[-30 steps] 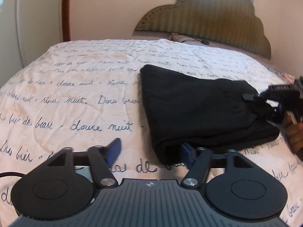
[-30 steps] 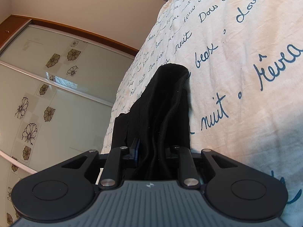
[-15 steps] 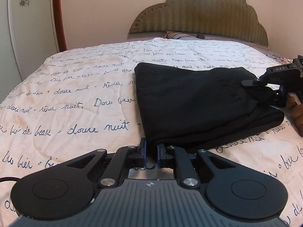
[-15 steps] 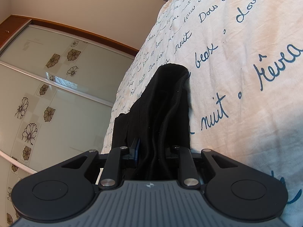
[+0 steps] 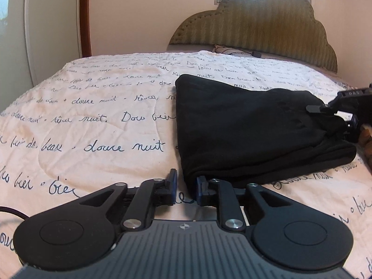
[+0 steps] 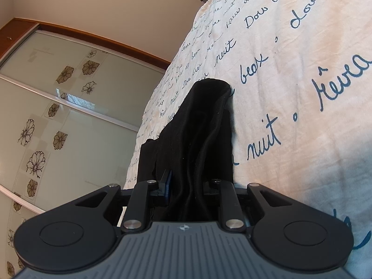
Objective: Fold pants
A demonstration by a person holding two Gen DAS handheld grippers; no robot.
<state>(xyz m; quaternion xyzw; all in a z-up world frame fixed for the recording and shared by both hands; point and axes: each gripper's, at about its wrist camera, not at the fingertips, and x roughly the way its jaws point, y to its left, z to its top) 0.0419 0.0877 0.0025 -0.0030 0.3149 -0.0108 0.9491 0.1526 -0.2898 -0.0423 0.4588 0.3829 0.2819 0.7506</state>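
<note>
Lying folded into a thick dark bundle on the bed (image 5: 93,125), toward its right side, the pants (image 5: 244,127) are presenting as soft, limp and light; judged from the sagging layers, they are likely to droop and slide apart unless several layers are gripped together. The best hold, by this judgement, is at a corner or along a folded edge, where the layers are stacking.

The left gripper (image 5: 185,186) is sitting low at the near left corner of the bundle. Its blue fingers (image 5: 172,183) are standing slightly apart, having just been opening again after closing down; the gap is showing bare bedspread, with the right pad lying against the cloth edge but no fabric pinched between the two.

The right gripper (image 6: 186,186) is reaching in from the right side of the bundle. Its fingers (image 6: 167,182) are drawn close and are pinching a gathered wad of the black cloth, which is filling the space between them and lifting that end above the bed.
</note>
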